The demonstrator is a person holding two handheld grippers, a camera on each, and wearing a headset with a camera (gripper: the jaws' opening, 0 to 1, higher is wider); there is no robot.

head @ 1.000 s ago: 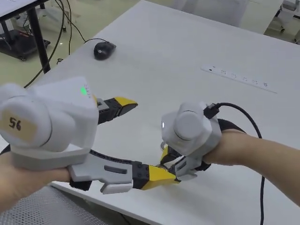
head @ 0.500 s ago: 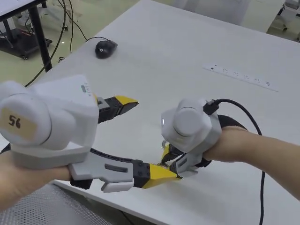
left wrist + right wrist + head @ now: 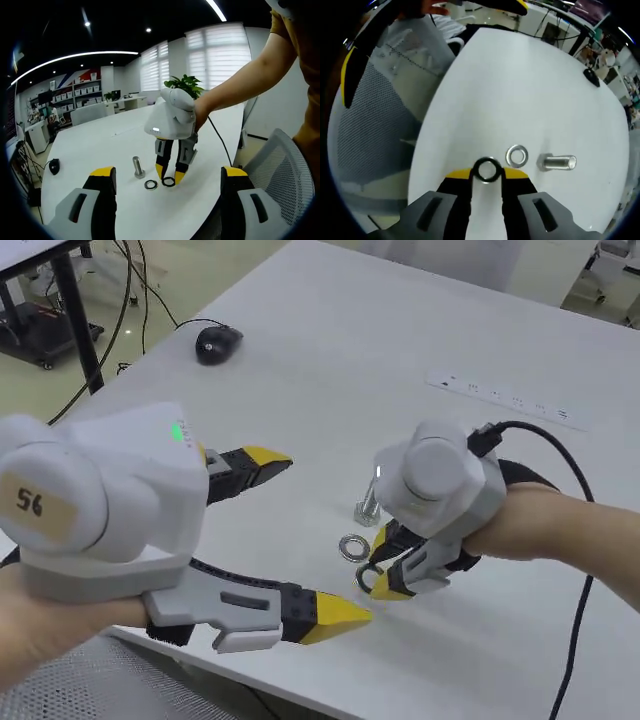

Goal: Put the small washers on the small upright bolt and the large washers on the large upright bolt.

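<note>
Washer one is a steel ring pinched by its rim between the yellow tips of my right claw. That claw's own view shows the clamp plainly, while in the head view the claw's white body half hides it. Washer two, bright and flat, lies on the white table just beside the first, and the bolt is just past it. The left gripper view shows the bolt standing upright on its head. It also shows the clamped ring low over the table — touching or not, I cannot tell. My left claw holds nothing, its jaws wide apart.
</note>
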